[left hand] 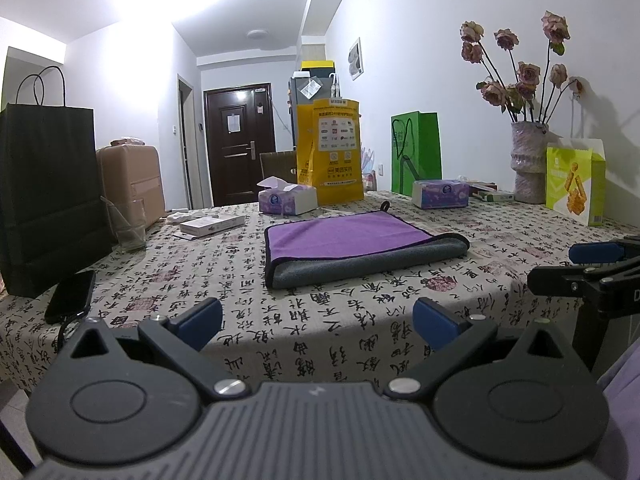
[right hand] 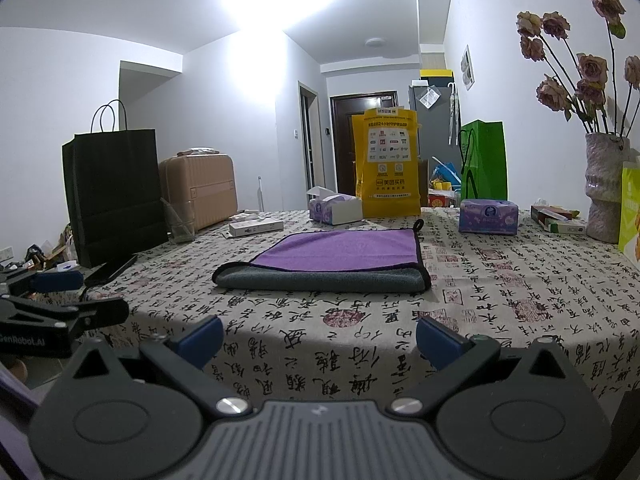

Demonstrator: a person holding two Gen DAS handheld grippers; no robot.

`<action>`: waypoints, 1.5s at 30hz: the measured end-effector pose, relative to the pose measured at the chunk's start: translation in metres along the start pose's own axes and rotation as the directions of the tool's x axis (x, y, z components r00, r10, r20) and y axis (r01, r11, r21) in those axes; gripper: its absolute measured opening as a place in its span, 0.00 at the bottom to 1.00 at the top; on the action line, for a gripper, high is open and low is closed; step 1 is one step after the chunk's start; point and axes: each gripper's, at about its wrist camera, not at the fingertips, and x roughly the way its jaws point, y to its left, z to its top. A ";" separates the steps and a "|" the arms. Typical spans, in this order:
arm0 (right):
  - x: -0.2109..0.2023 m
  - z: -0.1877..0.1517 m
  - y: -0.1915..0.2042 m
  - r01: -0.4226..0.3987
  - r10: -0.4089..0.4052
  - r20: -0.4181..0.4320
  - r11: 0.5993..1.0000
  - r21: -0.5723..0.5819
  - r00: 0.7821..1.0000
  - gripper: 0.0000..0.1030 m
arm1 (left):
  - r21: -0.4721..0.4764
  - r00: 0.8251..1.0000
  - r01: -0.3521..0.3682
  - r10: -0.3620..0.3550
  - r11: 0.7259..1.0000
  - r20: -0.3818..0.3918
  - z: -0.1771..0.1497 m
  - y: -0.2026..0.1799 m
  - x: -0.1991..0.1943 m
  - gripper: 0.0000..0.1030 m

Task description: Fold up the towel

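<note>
Right now the towel (left hand: 352, 246) lies folded in 2 layers at centre frame on the table (left hand: 400, 312), purple over grey, so I judge 1 fold done. My left gripper (left hand: 318, 322) and right gripper (right hand: 319, 340) hover level at the table's near edge, both spread wide and holding nothing, well short of the cloth

Beside the towel (left hand: 352, 246), whose lower layer is mostly hidden under its purple top fold, the black paper bag (left hand: 44, 196) is cut off by the left wrist picture's edge, the snack box (right hand: 631, 216) by the right wrist picture's edge, and the yellow bag (left hand: 331, 152) print is too small to read.
</note>
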 end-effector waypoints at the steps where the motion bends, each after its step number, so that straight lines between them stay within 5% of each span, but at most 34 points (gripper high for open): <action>1: 0.000 0.000 0.000 0.000 0.000 0.000 1.000 0.000 1.000 1.00 | 0.000 1.000 0.000 0.000 1.000 0.000 0.000 0.000 0.000 1.00; 45: 0.003 -0.003 -0.001 0.006 -0.006 -0.015 1.000 0.008 1.000 1.00 | 0.001 1.000 0.009 -0.009 1.000 -0.017 -0.006 -0.007 0.000 1.00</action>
